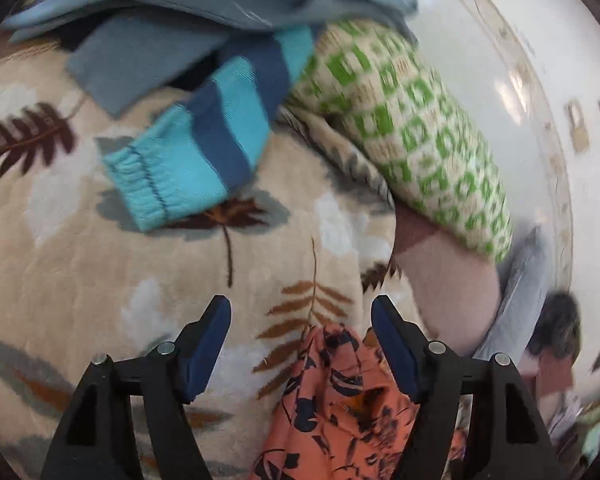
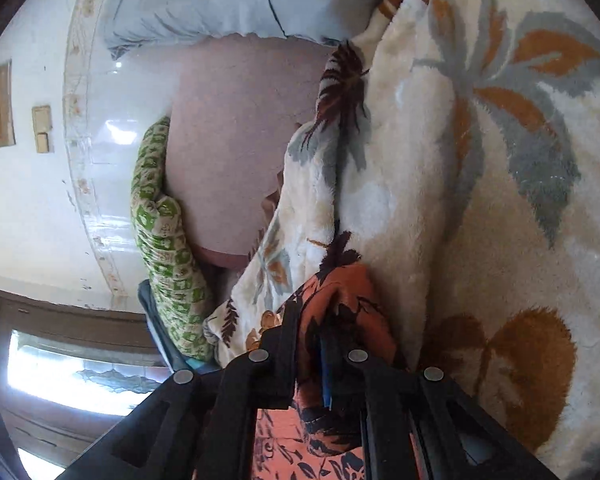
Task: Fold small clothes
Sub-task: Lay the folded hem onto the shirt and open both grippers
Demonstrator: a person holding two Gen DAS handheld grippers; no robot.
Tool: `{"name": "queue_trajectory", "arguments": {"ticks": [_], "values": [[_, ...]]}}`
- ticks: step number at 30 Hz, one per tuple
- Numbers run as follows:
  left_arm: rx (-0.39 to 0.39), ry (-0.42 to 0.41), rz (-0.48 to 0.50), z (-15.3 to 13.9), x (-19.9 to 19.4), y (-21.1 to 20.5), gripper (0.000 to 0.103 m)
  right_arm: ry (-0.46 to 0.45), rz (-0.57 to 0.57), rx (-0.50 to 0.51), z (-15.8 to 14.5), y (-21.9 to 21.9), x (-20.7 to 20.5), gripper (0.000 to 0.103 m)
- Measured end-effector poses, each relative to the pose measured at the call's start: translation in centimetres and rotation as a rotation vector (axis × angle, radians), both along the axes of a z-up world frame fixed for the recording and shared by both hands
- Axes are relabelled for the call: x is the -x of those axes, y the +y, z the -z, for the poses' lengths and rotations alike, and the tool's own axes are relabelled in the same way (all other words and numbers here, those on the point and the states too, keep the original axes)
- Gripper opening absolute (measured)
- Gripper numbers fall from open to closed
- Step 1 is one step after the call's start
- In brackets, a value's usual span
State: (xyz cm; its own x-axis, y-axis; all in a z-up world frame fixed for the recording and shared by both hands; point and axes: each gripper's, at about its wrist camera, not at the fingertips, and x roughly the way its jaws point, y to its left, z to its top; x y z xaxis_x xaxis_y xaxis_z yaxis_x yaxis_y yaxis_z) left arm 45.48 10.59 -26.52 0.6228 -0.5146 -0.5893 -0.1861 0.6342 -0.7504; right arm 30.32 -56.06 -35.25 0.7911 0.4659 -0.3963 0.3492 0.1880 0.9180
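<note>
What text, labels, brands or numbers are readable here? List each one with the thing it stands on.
None: no readable text in either view.
The orange floral garment in the right gripper, the striped blue garment and the green patterned cloth show only patterns.
The wall plates are too small to tell any marking.

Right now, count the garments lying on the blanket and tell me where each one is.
3 that I can see: a grey-blue garment at the far edge, a blue striped piece partly beneath it, and the orange floral garment nearest, shut in the right gripper. Others may lie underneath.
</note>
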Motion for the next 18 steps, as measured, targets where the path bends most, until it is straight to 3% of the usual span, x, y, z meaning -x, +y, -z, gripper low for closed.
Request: {"name": "queue_trajectory", "arguments": {"ticks": [1, 2, 3, 5, 7, 10, 14, 16, 18], "values": [[0.052, 0.008, -0.055, -0.4, 1.3, 1.0, 0.074, -0.004, 0.035, 0.004, -0.5, -0.3, 0.8, 0.035], [0.067, 0.000, -0.081, -1.2, 2.5, 1.4, 0.074, -0.016, 0.074, 0.002, -1.1, -0.7, 1.8, 0.068], [0.048, -0.035, -0.073, -2.3, 3.9, 1.0, 0.074, -0.046, 0.118, 0.007, -2.0, -0.8, 2.8, 0.077], [-0.087, -0.084, -0.019, -4.2, 6.5, -1.5, 0.074, -0.071, 0.125, 0.095, -4.6, -0.6, 3.7, 0.077], [-0.222, -0.118, 0.028, -5.1, 9.1, -5.1, 0.074, -0.019, -0.001, 0.261, -7.3, 1.6, 3.0, 0.077], [-0.308, -0.145, 0.166, -3.6, 11.8, -10.5, 0.074, 0.063, -0.221, 0.524, -9.4, 8.2, 1.4, 0.068], [-0.523, -0.087, 0.296, 0.1, 12.5, -15.5, 0.074, 0.151, -0.499, 0.722, -7.8, 17.8, -0.5, 0.044], [-0.567, -0.082, 0.288, 0.8, 12.2, -15.5, 0.074, 0.195, -0.613, 0.773, -5.6, 21.4, -1.8, 0.041], [-0.568, -0.080, 0.293, 0.6, 11.8, -15.0, 0.074, 0.225, -0.645, 0.869, -4.5, 23.8, -3.5, 0.040]]}}
